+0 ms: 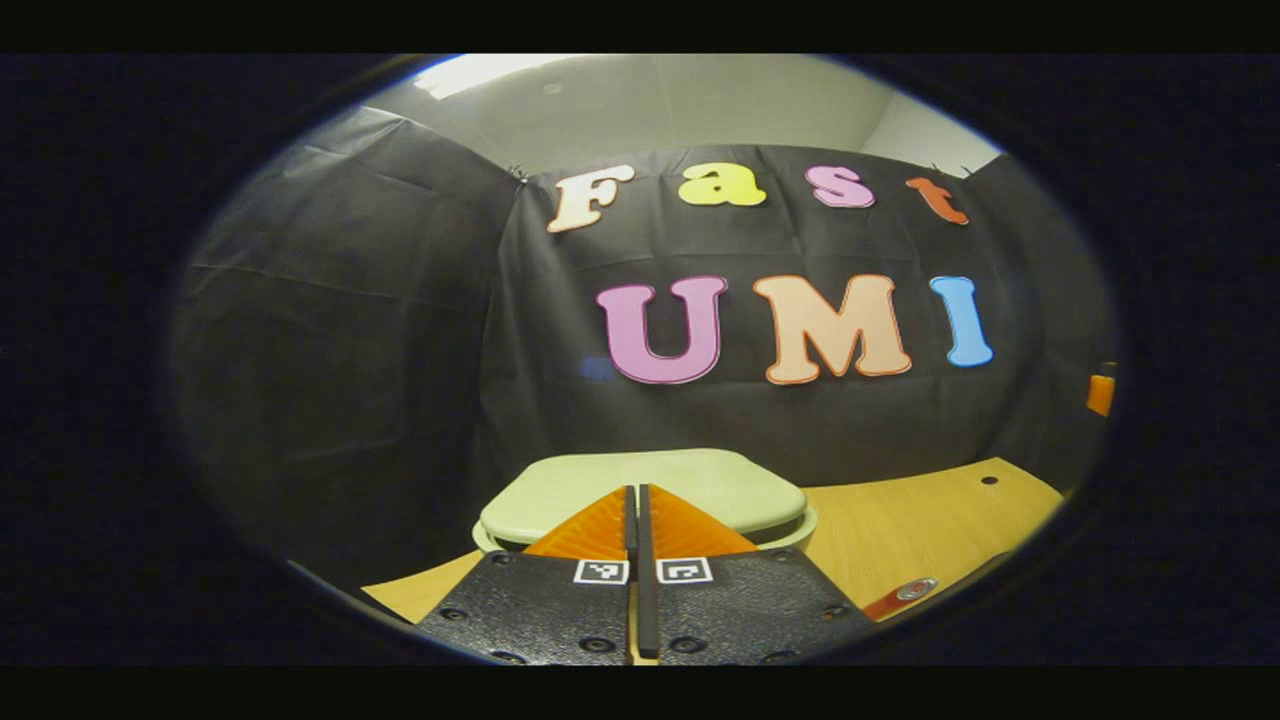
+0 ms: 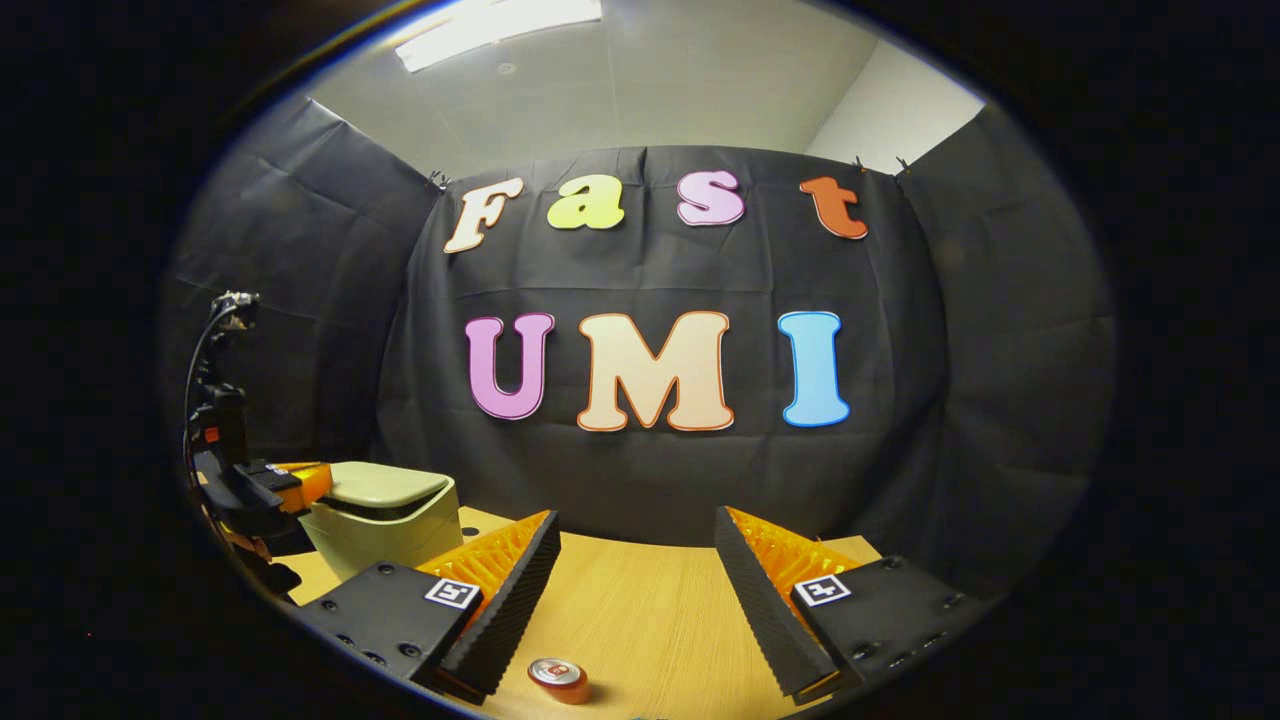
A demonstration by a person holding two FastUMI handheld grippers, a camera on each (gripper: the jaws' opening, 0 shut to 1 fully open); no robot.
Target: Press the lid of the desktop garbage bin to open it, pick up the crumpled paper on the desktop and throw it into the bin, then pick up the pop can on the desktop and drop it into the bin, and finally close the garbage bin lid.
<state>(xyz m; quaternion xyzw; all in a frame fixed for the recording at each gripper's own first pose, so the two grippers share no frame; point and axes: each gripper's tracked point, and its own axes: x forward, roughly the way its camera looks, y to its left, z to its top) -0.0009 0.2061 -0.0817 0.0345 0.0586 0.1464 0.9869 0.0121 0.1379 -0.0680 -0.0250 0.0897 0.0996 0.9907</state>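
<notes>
Left gripper [image 1: 637, 500], jaws closed on nothing, sits above the bin lid [image 1: 700, 485]; right gripper [image 2: 637, 560] gapes over the pop can [image 2: 558, 678], likely light, slick, dentable: take its sides.

The pale green bin [image 2: 385, 525] stood at the far left of the desk with its lid [image 1: 650, 490] down, while the red pop can [image 2: 558, 678] stood upright near the front.

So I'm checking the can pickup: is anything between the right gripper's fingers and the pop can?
Nothing visible: the pop can stands on bare table, below the open right gripper.
</notes>
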